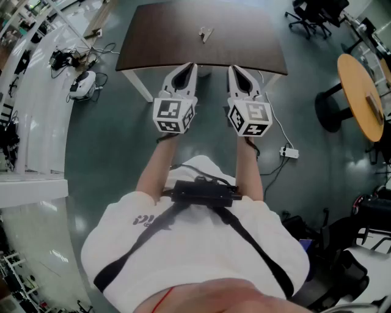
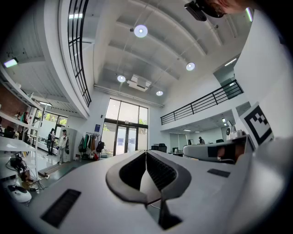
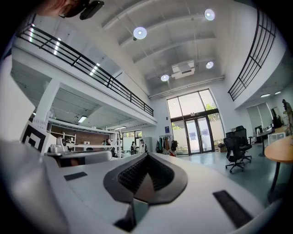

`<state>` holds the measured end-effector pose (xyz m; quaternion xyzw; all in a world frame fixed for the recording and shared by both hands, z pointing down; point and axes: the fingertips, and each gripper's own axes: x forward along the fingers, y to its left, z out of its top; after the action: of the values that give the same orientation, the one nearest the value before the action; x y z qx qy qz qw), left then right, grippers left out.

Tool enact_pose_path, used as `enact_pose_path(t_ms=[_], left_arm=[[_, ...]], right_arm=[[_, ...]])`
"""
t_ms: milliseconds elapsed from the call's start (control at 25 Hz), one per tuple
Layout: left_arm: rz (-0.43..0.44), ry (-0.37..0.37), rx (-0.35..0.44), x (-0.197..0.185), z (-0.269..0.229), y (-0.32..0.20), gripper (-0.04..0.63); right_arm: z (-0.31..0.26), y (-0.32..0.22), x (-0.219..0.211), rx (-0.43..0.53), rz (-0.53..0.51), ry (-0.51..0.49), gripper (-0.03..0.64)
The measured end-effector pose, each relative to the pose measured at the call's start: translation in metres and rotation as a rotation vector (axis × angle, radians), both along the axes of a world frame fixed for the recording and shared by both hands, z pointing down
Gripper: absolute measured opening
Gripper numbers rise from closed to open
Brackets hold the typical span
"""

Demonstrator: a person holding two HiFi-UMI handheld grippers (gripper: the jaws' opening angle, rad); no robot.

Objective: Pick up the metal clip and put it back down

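Observation:
In the head view a small metal clip lies near the far middle of the dark brown table. Both grippers are held side by side in front of the table's near edge, well short of the clip. The left gripper is shut with nothing between its jaws, and its tips meet in the left gripper view. My right gripper is shut and empty too, with its tips together in the right gripper view. Both gripper views look out level across the hall, and neither shows the clip.
A round wooden table stands at the right, with office chairs behind it. A white power strip and its cable lie on the floor right of the person. Devices and cables lie on the floor at the left, beside a white counter.

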<state>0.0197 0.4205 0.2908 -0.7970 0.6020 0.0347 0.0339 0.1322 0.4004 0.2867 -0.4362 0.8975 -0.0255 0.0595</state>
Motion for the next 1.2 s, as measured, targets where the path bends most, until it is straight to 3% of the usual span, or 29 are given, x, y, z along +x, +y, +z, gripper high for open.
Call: enact_pose_path(t_ms=[440, 640, 840, 1200], left_arm=[[0.006, -0.03, -0.038, 0.031, 0.024, -0.013, 0.014], [0.013, -0.009, -0.054, 0.025, 0.037, -0.044, 0.015], [0.052, 0.014, -0.062, 0.013, 0.052, -0.107, 0.015], [0.119, 0.03, -0.066, -0.037, 0.05, -0.282, 0.015]], right_arm=[[0.02, -0.013, 0.027, 0.005, -0.073, -0.019, 0.007], [0.031, -0.042, 0.014, -0.005, -0.098, -0.011, 0.006], [0.045, -0.1, 0.007, -0.004, -0.088, 0.016, 0.007], [0.028, -0.26, -0.044, 0.055, -0.118, 0.042, 0.008]])
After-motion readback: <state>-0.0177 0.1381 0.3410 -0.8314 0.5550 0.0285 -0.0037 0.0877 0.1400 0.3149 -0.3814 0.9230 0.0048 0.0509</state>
